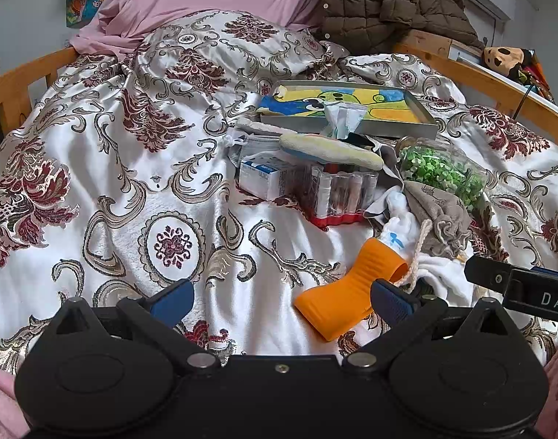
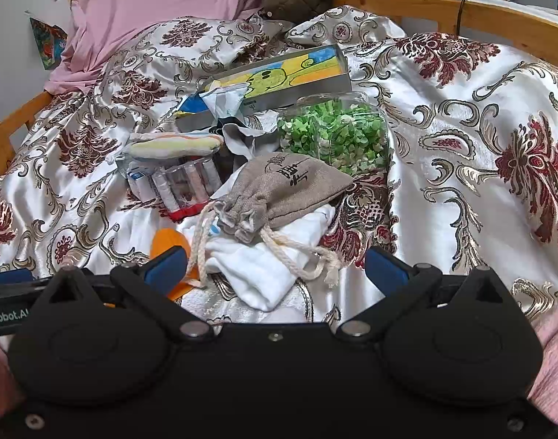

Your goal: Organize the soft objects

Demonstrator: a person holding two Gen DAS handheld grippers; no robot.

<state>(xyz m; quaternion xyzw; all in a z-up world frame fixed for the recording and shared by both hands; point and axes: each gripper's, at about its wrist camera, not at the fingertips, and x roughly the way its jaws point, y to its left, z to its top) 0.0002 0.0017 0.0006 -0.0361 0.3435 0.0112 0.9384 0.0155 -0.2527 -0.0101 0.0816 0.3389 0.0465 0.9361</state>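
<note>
Left wrist view finds the left gripper spread wide and empty above the patterned bedspread, with the orange holder just ahead. The right gripper likewise stands spread, gripping nothing, over the white cloth. The soft items remain in one heap mid-bed: grey drawstring pouch lying on the white cloth, striped rolled cloth resting on the tube case and box, all mixed with the jar of green pieces and the tin. Assessment: nothing appears sorted; the whole task is outstanding.
</note>
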